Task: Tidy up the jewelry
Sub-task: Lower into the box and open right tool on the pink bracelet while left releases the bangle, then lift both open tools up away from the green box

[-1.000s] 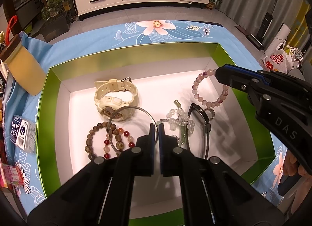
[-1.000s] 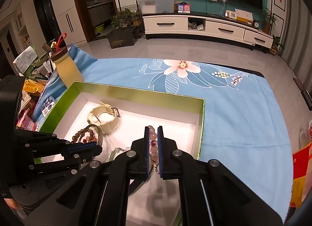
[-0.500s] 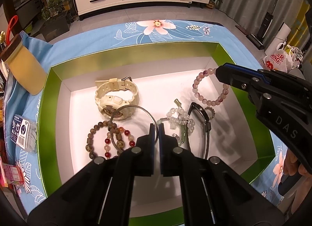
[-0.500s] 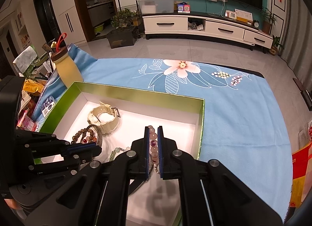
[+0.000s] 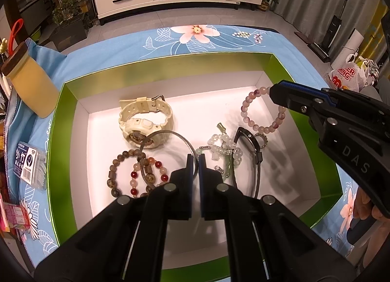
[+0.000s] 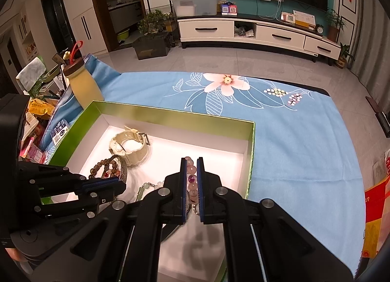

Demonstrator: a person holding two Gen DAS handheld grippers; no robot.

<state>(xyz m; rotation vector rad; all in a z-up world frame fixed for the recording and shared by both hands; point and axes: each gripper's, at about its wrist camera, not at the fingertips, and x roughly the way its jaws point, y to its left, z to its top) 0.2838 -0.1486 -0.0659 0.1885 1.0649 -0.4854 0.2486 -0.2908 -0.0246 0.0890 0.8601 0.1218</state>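
Left tool (image 5: pixel 195 163) pinching the metal bangle (image 5: pixel 168 151) at lower centre; right tool (image 6: pixel 191 174) clamping the pink bead bracelet (image 5: pixel 262 114). Risking snagging the overlapping brown bead bracelet (image 5: pixel 129 172), dragging it along or slipping the thin wire free.

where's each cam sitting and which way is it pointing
Left wrist: rides the left gripper, looking forward and down into the green box; own fingers clamp the silver bangle, right gripper enters at right.
Right wrist: rides the right gripper, facing the TV wall; fingers flank the pink bead bracelet, left gripper at left.
Both show the cream watch.
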